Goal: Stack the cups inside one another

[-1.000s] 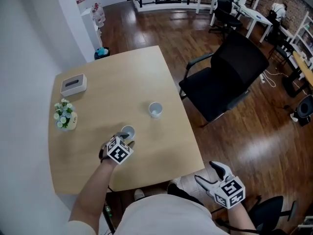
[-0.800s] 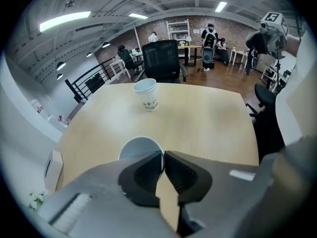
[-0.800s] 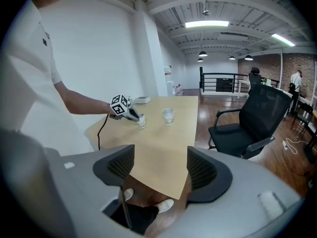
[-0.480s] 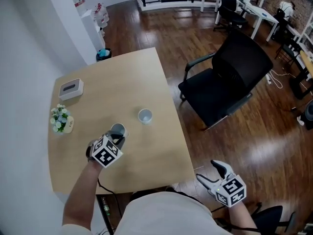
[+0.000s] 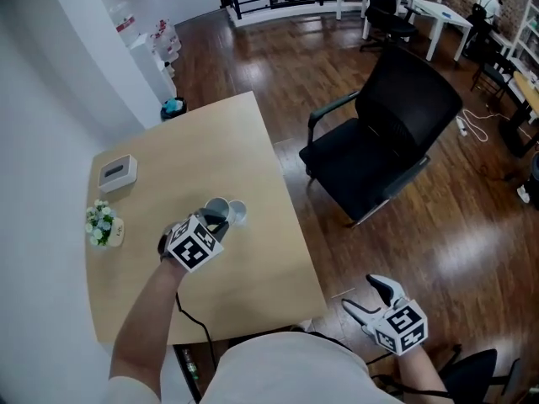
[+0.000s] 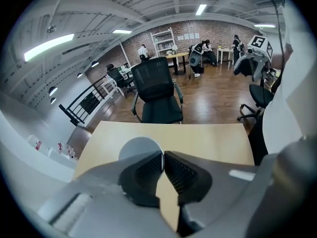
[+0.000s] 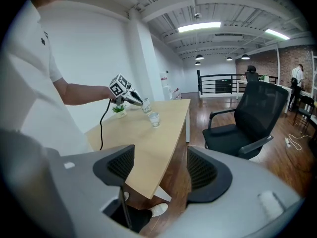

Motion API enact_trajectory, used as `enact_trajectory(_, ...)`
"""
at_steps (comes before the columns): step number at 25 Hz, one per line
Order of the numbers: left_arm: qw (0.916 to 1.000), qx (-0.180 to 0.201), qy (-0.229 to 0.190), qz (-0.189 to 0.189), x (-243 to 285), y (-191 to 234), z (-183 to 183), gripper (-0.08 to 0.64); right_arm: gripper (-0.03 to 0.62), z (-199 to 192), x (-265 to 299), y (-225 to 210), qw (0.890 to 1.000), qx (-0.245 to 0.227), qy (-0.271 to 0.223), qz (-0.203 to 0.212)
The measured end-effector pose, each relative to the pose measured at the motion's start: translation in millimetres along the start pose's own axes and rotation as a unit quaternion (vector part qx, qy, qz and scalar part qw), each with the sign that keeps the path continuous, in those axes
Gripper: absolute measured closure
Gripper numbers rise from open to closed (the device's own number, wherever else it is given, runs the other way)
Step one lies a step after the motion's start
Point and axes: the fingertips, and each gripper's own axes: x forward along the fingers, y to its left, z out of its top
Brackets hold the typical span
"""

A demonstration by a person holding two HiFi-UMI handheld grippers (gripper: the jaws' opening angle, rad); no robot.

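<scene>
My left gripper is shut on the rim of a pale cup, and its jaws have just been closing on that wall. In the left gripper view the two pads pinch the cup's edge. The cup hangs above the table, close beside a second cup that stands upright. From the right gripper view the held cup sits up and left of the standing one. My right gripper is open and empty, off the table's near right corner, over the wooden floor.
On the light wooden table a grey tissue box and a small pot of flowers stand at the left side. A black office chair is right of the table. The white wall runs along the left.
The left gripper has shut on the nearer cup, lifted it and carried it right, up to the second cup. The right gripper stays open below the table's corner.
</scene>
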Motion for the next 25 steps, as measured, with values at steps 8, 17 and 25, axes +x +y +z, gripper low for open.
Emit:
enact_trajectory(8, 0.9997, -0.003, 0.025, -0.004, 37, 14, 4, 0.538, 0.264, -24, -27, -19, 0.999, 0.037, -0.002, -0.033)
enact_trajectory(17, 0.9992, 0.000, 0.039, -0.012, 48, 18, 8, 0.537, 0.264, -33, -37, -22, 0.998, 0.051, -0.004, -0.048)
enact_trajectory(25, 0.9998, 0.003, 0.016, -0.015, 41, 17, 14, 0.449, 0.264, -32, -34, -12, 0.997, 0.050, -0.005, -0.051)
